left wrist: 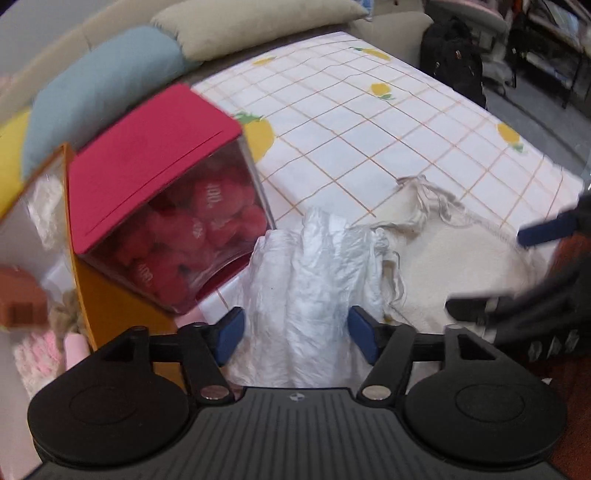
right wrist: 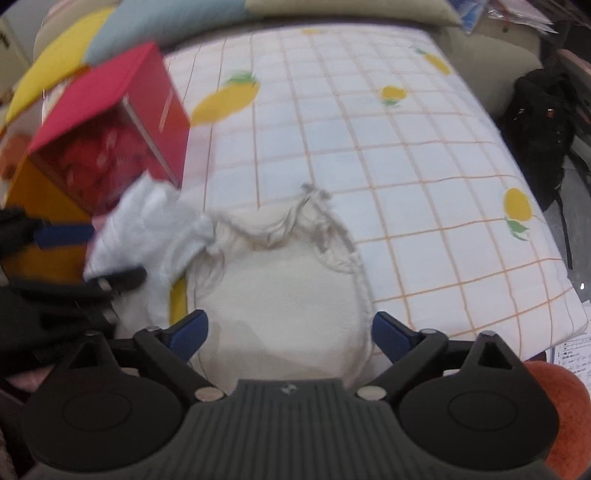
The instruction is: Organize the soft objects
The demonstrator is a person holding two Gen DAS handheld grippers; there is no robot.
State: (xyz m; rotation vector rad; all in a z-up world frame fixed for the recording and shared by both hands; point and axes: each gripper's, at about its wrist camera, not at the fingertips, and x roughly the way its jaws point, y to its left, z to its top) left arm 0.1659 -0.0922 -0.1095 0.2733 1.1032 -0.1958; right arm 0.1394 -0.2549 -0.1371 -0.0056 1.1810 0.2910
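A crumpled white plastic bag lies on the bed between the open jaws of my left gripper; contact cannot be told. It also shows in the right wrist view. A cream drawstring cloth bag lies to its right. In the right wrist view the cream bag lies between the open jaws of my right gripper. A red box with a clear front, full of red soft items, sits tilted on an orange box.
The checked bedspread with lemon print stretches ahead. Blue, beige and yellow pillows line the headboard. A black backpack sits off the right side. Pink and brown soft items lie left of the boxes.
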